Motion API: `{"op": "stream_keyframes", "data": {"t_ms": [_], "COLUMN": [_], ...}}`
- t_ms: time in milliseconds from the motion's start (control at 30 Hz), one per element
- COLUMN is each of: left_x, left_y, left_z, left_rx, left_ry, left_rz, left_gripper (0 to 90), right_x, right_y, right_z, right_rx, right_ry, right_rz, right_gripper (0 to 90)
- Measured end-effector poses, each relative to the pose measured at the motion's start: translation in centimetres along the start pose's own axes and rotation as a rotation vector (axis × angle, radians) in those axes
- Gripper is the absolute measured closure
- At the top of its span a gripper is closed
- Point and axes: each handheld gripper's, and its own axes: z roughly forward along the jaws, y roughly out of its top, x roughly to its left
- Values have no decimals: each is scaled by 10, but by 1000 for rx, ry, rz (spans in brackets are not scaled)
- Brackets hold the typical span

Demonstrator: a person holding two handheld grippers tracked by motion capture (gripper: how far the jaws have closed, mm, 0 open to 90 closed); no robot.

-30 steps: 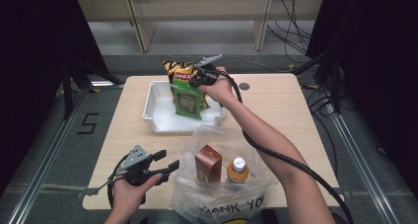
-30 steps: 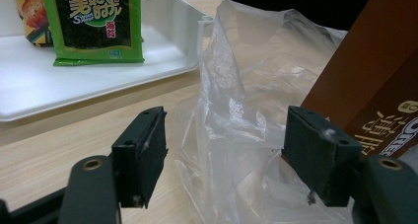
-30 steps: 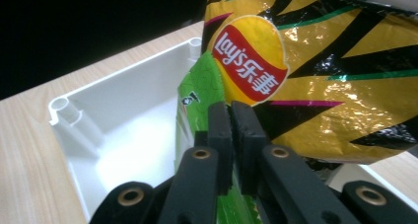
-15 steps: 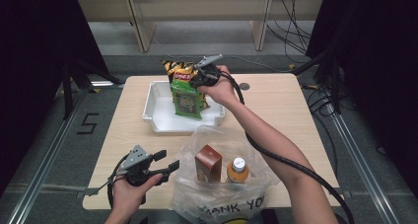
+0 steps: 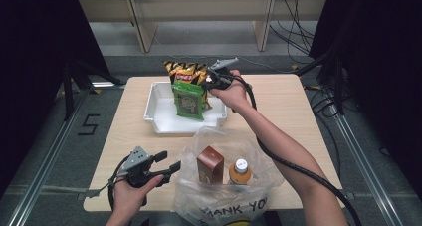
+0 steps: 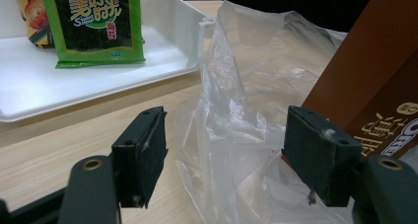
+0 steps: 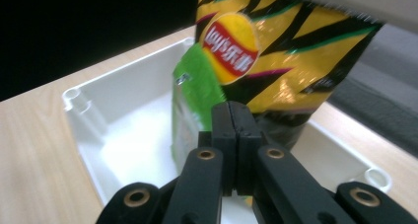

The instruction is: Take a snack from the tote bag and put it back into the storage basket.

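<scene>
White plastic marks the anchor of the high view: a tray (image 5: 161, 120) at the far middle of the table (image 5: 298, 106). Inside it a green seaweed packet (image 5: 188, 99) leans upright against a yellow-and-black chip bag (image 5: 185, 72) at the tray's far wall. The right gripper (image 5: 213, 79) hovers at the tray's far right corner, beside both packs. Nearer than the tray, a clear plastic bag (image 5: 224, 186) holds a brown carton (image 5: 210, 164) and an orange-capped bottle (image 5: 240, 171). The left gripper (image 5: 166, 164) rests near-left of the tray, beside the bag.

From the left gripper view, its jaws stand wide apart and empty, the bag's film (image 6: 236, 115) between them untouched; the carton (image 6: 365, 86) is cut off at the frame edge.

From the right gripper view, the jaws have just been closing and now meet pad to pad with nothing visibly between them. The packet (image 7: 190, 100) and chip bag (image 7: 276, 51) stand just beyond, blurred.

I'd judge the leaning packs could topple if that closed gripper brushes them. Whether a sliver of wrapper is pinched, I cannot tell.
</scene>
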Motion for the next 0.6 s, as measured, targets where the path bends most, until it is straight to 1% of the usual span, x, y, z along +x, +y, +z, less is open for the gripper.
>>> {"op": "stream_keyframes", "data": {"t_ms": [33, 67, 133, 167, 200, 233, 267, 300, 333, 433, 467, 500, 533, 567, 600], "left_x": [0, 0, 0, 0, 0, -1, 0, 0, 0, 0, 1, 1, 0, 1, 1], "left_y": [0, 0, 0, 0, 0, 0, 0, 0, 0, 0, 0, 1, 0, 0, 0], "left_z": [0, 0, 0, 0, -1, -1, -1, -1, -1, -1, -2, -2, -1, -1, -1], "left_rx": [0, -1, -1, -2, 0, 2, 2, 3, 3, 3, 4, 4, 3, -1, -1], "left_ry": [2, 1, 0, 0, 3, 7, 6, 6, 7, 5, 6, 5, 7, -1, 0], "left_rz": [-3, -1, -1, 0, 0, 2, 2, 2, 1, 2, 3, 3, 0, -3, -4], "left_gripper": [320, 321, 320, 321, 321, 321, 320, 321, 321, 320, 320, 320, 320, 320, 320], "right_x": [1, 1, 4, 4, 4, 5, 4, 5, 6, 5, 5, 5, 4, 5, 5], "right_y": [-1, -2, -4, -6, -7, -9, -10, -11, -13, -17, -19, -20, -20, -21, -21], "right_z": [0, 1, 3, 5, 7, 9, 11, 13, 16, 21, 22, 24, 25, 26, 28], "right_rx": [20, 22, 47, 54, 59, 76, 80, 95, 94, 134, 139, 141, 156, 150, 150], "right_ry": [15, 13, 41, 44, 44, 53, 55, 63, 71, 74, 71, 78, 76, 69, 69], "right_rz": [3, 1, 20, 13, 16, 18, 9, 24, 37, 30, 31, 38, 29, 38, 44], "right_gripper": [900, 900, 900, 900, 900, 900, 900, 900, 900, 900, 900, 900, 900, 900, 900]}}
